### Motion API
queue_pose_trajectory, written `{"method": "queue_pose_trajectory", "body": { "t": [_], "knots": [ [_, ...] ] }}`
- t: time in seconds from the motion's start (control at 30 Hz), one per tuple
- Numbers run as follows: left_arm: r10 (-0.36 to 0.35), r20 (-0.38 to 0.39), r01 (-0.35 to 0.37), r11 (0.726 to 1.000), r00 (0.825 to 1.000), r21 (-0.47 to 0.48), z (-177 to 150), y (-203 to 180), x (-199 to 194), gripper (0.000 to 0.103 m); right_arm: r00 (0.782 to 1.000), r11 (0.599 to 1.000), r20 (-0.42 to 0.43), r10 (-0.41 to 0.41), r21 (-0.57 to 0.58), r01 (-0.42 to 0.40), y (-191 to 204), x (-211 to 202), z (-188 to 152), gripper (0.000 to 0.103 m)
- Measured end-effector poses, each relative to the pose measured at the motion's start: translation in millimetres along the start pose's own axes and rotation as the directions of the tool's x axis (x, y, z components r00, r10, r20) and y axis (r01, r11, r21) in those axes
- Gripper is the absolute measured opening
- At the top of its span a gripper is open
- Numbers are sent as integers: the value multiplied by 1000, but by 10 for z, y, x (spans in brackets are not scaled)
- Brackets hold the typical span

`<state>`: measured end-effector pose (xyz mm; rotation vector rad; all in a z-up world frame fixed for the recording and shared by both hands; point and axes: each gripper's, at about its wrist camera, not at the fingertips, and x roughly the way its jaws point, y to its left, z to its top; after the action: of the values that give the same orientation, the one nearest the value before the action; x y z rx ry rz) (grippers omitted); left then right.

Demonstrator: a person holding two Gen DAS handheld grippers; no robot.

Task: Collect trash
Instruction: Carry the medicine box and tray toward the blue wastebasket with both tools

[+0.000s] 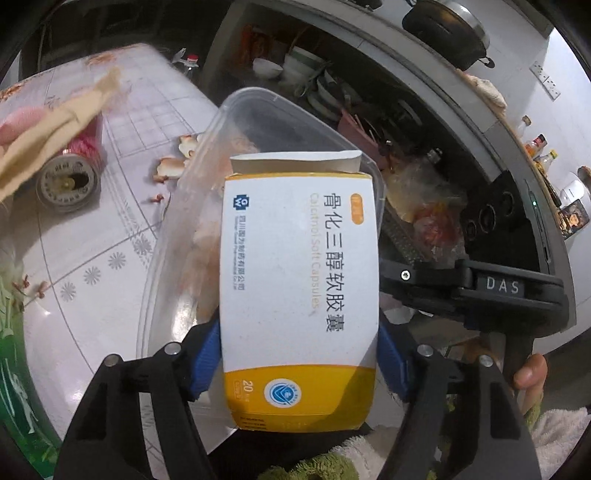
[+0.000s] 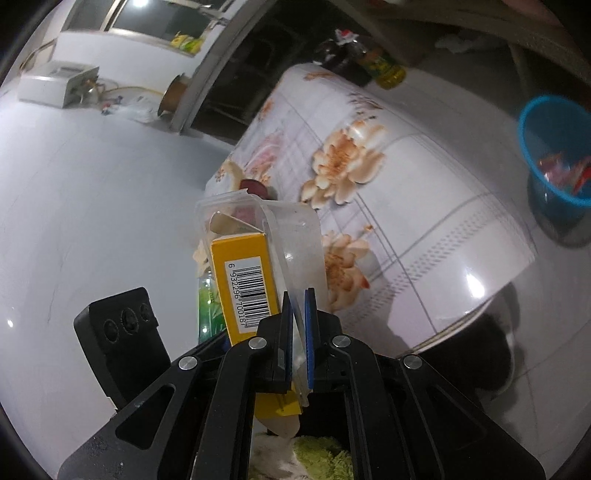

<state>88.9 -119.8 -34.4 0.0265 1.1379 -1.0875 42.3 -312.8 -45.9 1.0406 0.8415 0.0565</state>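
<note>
left gripper [image 1: 299,354]: jaws clamped on white-and-yellow medicine box [image 1: 300,295], held over clear plastic container [image 1: 258,122] | right gripper [image 2: 298,325]: jaws pinched on that container's wall | both above floral tabletop [image 2: 424,184]

Both fisheye views bend hard toward black corners. Light is cool and indoor; a bright lamp [image 2: 140,3] glares at the top of the right wrist view, with white glints on the glossy tabletop [image 2: 472,288]. The cupboard [image 1: 369,110] interior is dim, and the tan cloth [image 1: 55,122] is motion-blurred
</note>
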Motion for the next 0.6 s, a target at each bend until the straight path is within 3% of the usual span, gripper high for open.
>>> {"method": "queue_pose_trajectory", "body": {
  "t": [0.27, 0.6],
  "knots": [
    [10, 26, -10, 1000, 1000, 5, -30, -62, -79, 69, 1000, 999, 0, 10, 52, -10, -180, 25, 10, 4],
    [-38, 76, 37, 999, 996, 14, 51, -171, -290, 69, 999, 993, 31, 39, 112, -42, -270, -9, 57, 4]
  ]
}}
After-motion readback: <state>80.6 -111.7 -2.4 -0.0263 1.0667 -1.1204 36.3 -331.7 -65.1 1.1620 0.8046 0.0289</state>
